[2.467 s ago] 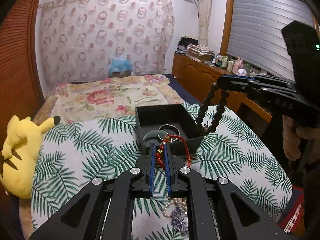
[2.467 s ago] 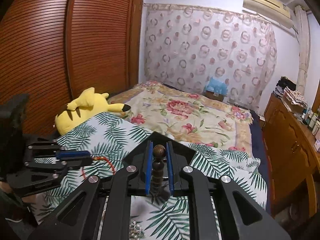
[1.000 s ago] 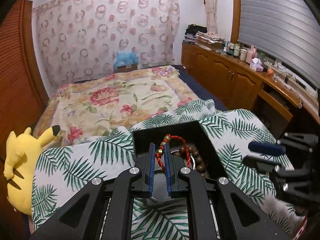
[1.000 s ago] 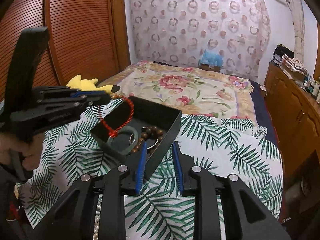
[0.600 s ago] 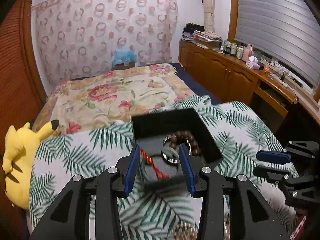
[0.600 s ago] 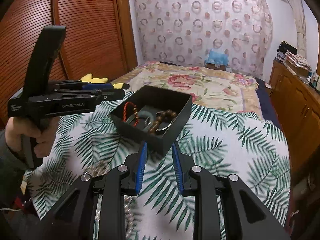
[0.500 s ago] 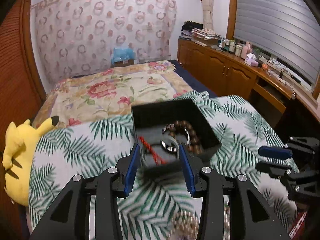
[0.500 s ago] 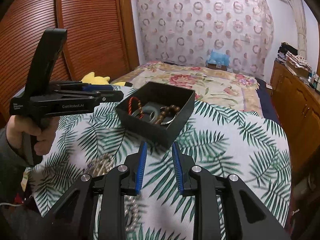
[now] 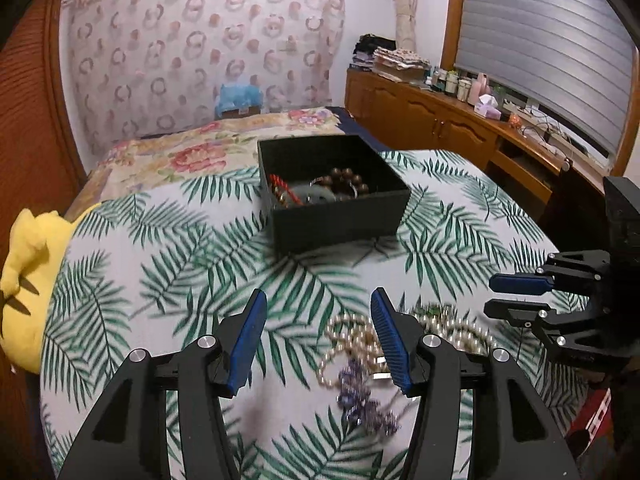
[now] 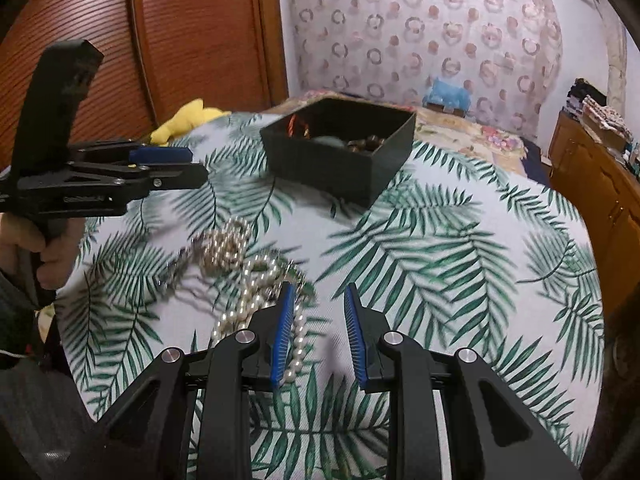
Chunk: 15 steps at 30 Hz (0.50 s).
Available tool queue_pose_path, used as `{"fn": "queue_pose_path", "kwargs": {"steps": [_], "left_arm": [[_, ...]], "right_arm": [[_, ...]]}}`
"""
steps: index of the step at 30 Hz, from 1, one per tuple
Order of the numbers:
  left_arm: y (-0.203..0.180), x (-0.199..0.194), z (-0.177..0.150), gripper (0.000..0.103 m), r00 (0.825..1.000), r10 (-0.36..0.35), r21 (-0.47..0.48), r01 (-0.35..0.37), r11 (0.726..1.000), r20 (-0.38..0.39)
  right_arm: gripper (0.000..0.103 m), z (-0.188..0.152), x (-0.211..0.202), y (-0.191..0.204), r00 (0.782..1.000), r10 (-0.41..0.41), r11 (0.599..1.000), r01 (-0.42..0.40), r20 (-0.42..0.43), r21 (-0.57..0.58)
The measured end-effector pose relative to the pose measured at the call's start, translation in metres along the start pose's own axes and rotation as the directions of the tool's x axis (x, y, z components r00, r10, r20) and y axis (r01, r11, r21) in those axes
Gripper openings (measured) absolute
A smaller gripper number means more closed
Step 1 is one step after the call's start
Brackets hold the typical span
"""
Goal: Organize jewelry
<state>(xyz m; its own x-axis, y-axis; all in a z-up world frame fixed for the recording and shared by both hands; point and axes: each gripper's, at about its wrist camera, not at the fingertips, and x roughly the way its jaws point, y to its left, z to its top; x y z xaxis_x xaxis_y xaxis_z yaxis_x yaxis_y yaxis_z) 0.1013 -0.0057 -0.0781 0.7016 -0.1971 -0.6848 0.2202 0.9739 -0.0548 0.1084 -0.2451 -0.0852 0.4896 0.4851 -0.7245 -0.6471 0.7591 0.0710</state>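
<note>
A black open box (image 9: 340,222) (image 10: 332,160) sits on the palm-leaf cloth and holds a red cord bracelet (image 9: 280,192), a brown bead bracelet (image 9: 348,180) and a greenish bangle. A pile of pearl strands (image 9: 348,336) (image 10: 256,276) and a purple bead piece (image 9: 360,396) lies on the cloth nearer me. My left gripper (image 9: 318,336) is open and empty, low over the pile. My right gripper (image 10: 318,334) is open and empty, with its left finger over the pearls. It also shows in the left wrist view (image 9: 516,294).
A yellow plush toy (image 9: 24,280) lies at the cloth's left edge. A floral bedspread (image 9: 192,156) lies behind the box. A wooden cabinet run (image 9: 440,124) with bottles stands on the right, and a slatted wooden wardrobe (image 10: 180,40) on the left.
The left gripper let the red cord bracelet into the box, the right one the brown beads. Both opened and drew back toward the pearl pile.
</note>
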Motion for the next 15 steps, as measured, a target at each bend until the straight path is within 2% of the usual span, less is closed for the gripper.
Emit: {"fn": "queue_pose_path", "kwargs": {"steps": [5, 10, 12, 15], "left_arm": [[0.003, 0.006, -0.012, 0.052, 1.000, -0.002, -0.017, 0.001, 1.000, -0.031], [0.009, 0.017, -0.017, 0.052, 0.999, 0.011, -0.026, -0.013, 1.000, -0.052], [0.012, 0.019, -0.016, 0.052, 0.998, 0.016, -0.030, -0.018, 0.999, -0.057], [0.016, 0.023, -0.015, 0.052, 0.998, 0.014, -0.033, -0.016, 0.999, -0.065]], "right_arm": [[0.028, -0.008, 0.011, 0.008, 0.998, 0.012, 0.999, -0.014, -0.057, -0.033], [0.028, -0.011, 0.012, 0.008, 0.996, -0.030, 0.998, 0.026, -0.080, -0.049], [0.020, -0.014, 0.014, 0.004, 0.994, -0.060, 0.997, 0.056, -0.095, -0.051], [0.017, -0.017, 0.012, -0.001, 0.995, -0.047, 0.998, 0.044, -0.085, -0.035]]}}
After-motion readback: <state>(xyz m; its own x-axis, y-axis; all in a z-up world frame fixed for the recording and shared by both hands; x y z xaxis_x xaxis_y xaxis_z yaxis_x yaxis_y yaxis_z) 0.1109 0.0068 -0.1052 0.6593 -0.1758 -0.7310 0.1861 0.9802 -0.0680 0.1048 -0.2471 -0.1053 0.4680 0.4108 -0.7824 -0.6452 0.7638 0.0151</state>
